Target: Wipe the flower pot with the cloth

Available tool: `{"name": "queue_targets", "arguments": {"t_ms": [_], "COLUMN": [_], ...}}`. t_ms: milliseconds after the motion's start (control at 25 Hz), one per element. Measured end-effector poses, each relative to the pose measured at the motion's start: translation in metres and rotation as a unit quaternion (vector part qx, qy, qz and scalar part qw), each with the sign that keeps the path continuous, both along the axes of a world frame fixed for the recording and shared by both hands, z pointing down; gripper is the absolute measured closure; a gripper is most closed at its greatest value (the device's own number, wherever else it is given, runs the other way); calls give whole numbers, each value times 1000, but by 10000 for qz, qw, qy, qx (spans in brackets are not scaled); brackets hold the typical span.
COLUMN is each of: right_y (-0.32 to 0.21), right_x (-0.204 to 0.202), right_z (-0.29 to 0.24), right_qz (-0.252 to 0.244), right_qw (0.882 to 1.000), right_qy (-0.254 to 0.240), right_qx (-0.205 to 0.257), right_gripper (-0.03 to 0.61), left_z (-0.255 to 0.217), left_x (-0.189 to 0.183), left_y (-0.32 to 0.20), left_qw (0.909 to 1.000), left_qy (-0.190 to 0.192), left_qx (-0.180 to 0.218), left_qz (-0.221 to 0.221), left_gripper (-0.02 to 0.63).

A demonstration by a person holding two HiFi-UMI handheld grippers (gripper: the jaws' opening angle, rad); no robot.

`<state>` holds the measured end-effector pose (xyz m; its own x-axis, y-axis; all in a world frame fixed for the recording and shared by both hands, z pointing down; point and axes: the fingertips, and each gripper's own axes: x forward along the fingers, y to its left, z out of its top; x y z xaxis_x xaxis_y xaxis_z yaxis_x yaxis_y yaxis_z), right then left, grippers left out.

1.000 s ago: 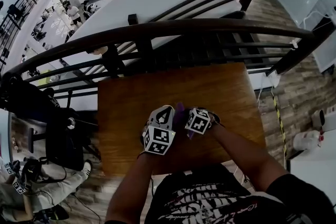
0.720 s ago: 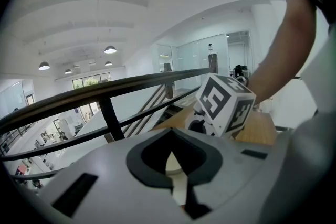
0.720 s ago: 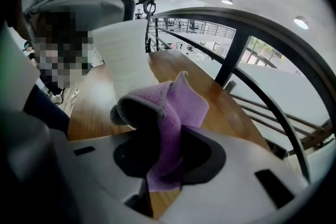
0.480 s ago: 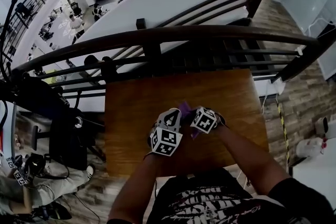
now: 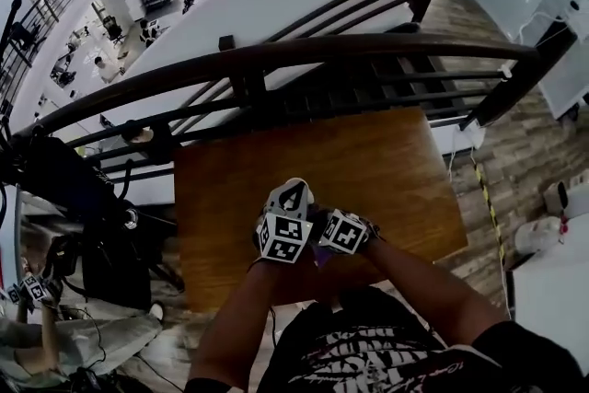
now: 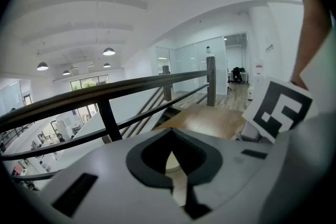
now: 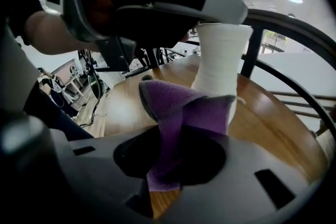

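Step in hand: wiping, mid-stroke by my judgement.
- Right gripper (image 7: 170, 178) clenched on the purple cloth (image 7: 184, 113); the cloth's free fold lies against the lower wall of the white flower pot (image 7: 220, 55), centre right of the right gripper view.
- Left gripper (image 5: 293, 202) reaches the pot from above and appears clamped on its rim, steadying it upright.
- Next move likely calls for dragging the cloth round the pot wall with steady pressure while the left grip holds firm.

Room: both grippers sit low centre in the head view, near the table's (image 5: 368, 161) lower edge. Bare wood lies toward the top of that frame, and the dark railing (image 5: 304, 51) is just past the table's upper edge.
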<state>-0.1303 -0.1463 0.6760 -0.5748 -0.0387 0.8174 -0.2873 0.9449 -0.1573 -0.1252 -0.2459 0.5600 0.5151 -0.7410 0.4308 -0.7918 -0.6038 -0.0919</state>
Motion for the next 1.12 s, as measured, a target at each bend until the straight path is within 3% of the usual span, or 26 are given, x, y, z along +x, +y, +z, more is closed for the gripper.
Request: {"name": "queue_targets", "arguments": {"t_ms": [240,480,680,880,1120], "right_y": [-17,-30,-30,-26,-23], "right_x": [50,103,163,233,309], "right_z": [-30,-63,-70,-72,-41], "right_qz": [1315,2060,2511,2802,2984], "right_qw": [9896,9724,9592,9479,9458], "right_qy": [-582,-1009,-1173,-1216,-950], "right_qx": [89,430,559,909,856], "right_gripper": [483,483,483,483,483], "left_z": [-30,-70,-73,-45,20], "left_x": [2,4,47,113,181], "left_y": [7,33,52,58,60], "left_qw": [9980,9918,9853,9869,9880], "left_qy": [515,1071,1660,1589,1432], "left_qx": [355,674,292,136,-387], "left_qz": [4,-196,-262,-237,-425], "left_gripper": [615,615,615,615,615]}}
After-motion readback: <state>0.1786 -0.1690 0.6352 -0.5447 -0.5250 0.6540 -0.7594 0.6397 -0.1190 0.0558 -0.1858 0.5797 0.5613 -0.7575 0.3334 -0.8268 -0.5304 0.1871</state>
